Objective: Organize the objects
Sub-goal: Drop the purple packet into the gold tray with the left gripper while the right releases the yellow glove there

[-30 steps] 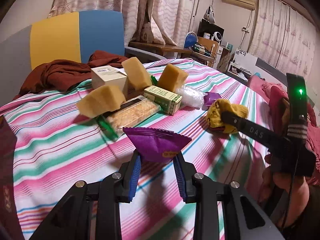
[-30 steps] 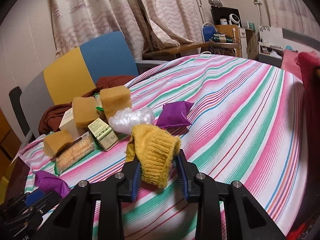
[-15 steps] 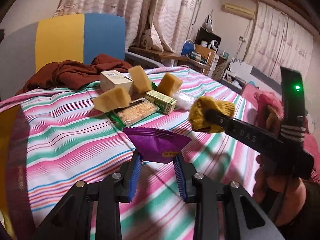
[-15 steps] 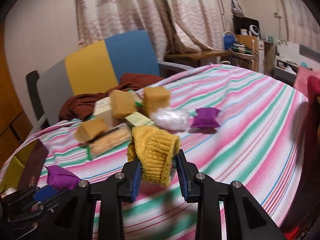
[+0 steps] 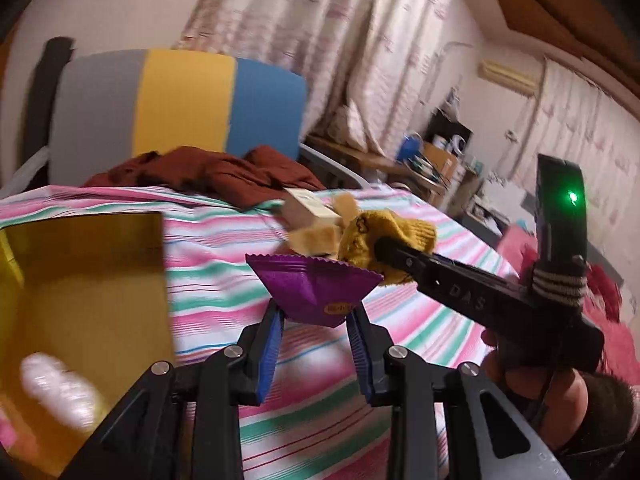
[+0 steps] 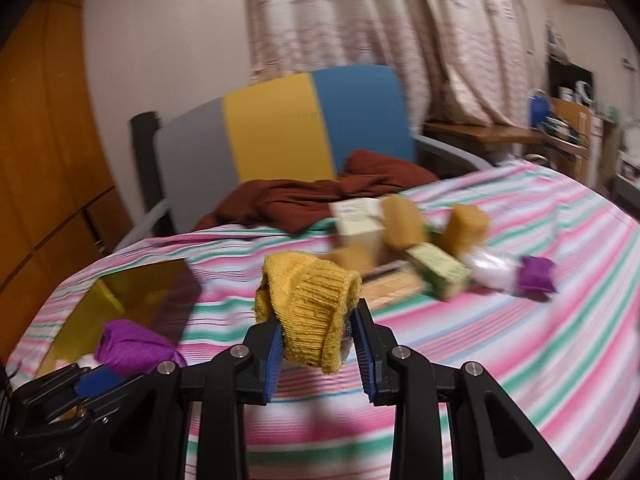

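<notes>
My left gripper (image 5: 315, 320) is shut on a purple snack packet (image 5: 314, 290), held above the striped cloth. In the right wrist view the same packet (image 6: 132, 346) shows at the lower left. My right gripper (image 6: 316, 336) is shut on a mustard knit sock (image 6: 312, 300); the sock (image 5: 384, 240) also hangs at the right in the left wrist view. A yellow open box (image 5: 80, 280) sits at the left edge of the bed, its inside (image 6: 132, 292) visible from the right wrist too.
Back on the striped bedspread (image 6: 520, 340) lies a pile: yellow sponges (image 6: 468, 226), a white carton (image 6: 360, 220), a green box (image 6: 438, 272), a clear bag (image 6: 492, 272), a second purple packet (image 6: 536, 274). A brown cloth (image 6: 320, 196) drapes before a chair (image 6: 280, 132).
Both grippers have swung left and risen with their loads. The yellow box has come into view at the left, and the pile of items has slid to the right and farther off.
</notes>
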`<action>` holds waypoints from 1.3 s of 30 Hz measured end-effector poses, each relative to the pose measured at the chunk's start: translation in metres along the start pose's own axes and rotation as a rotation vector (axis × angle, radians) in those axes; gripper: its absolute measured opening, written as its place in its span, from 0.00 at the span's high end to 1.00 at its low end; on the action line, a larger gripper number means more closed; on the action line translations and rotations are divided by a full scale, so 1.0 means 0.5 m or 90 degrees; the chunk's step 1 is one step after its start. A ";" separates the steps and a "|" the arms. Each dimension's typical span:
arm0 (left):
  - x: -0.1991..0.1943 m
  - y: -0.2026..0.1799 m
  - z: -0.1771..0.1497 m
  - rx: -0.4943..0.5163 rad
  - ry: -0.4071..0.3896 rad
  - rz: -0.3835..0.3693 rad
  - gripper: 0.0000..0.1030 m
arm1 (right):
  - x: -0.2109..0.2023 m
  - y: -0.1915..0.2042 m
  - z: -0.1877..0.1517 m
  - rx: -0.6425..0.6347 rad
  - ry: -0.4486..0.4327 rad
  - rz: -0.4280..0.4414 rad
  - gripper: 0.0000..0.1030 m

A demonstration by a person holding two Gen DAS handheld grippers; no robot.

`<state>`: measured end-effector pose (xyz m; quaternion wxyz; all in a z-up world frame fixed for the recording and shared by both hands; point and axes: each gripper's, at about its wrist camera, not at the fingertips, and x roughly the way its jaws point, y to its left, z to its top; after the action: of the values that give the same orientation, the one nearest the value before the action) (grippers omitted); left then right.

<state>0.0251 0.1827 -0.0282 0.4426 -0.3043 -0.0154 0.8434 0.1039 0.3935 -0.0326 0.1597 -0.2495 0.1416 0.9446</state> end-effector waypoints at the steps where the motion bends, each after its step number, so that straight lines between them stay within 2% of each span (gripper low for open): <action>1: -0.014 0.019 0.002 -0.012 -0.006 0.012 0.69 | 0.004 0.023 0.002 -0.010 0.003 0.015 0.69; 9: -0.102 0.156 0.001 -0.076 -0.037 0.101 0.69 | 0.036 0.187 0.000 -0.092 0.037 0.108 0.69; 13: -0.128 0.236 0.003 -0.116 -0.035 0.148 0.69 | 0.069 0.262 -0.003 -0.134 0.079 0.145 0.69; 17: -0.140 0.308 0.009 -0.162 -0.025 0.174 0.69 | 0.120 0.334 0.009 -0.143 0.134 0.187 0.69; 21: -0.149 0.365 0.010 -0.190 -0.010 0.189 0.69 | 0.166 0.388 0.012 -0.140 0.169 0.202 0.69; 24: -0.147 0.402 0.008 -0.210 0.002 0.201 0.69 | 0.201 0.418 0.007 -0.124 0.197 0.214 0.57; 26: -0.147 0.423 0.007 -0.227 0.011 0.209 0.69 | 0.219 0.431 0.006 -0.099 0.219 0.231 0.35; 28: -0.150 0.438 0.007 -0.237 0.014 0.212 0.69 | 0.215 0.430 0.008 -0.076 0.211 0.222 0.29; 33: -0.143 0.445 0.009 -0.230 0.040 0.215 0.69 | 0.164 0.416 0.008 -0.072 0.180 0.227 0.26; 35: -0.138 0.447 0.010 -0.238 0.058 0.228 0.65 | 0.146 0.409 0.006 -0.078 0.169 0.227 0.26; 36: -0.138 0.448 0.012 -0.246 0.060 0.237 0.60 | 0.140 0.407 0.005 -0.080 0.166 0.226 0.26; 39: -0.152 0.455 0.015 -0.286 0.041 0.241 0.51 | 0.127 0.401 0.002 -0.088 0.158 0.226 0.26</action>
<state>-0.1142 -0.0111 -0.0514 0.1988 -0.4190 -0.1304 0.8763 -0.0234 0.2264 -0.0267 -0.0455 -0.3455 0.1367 0.9273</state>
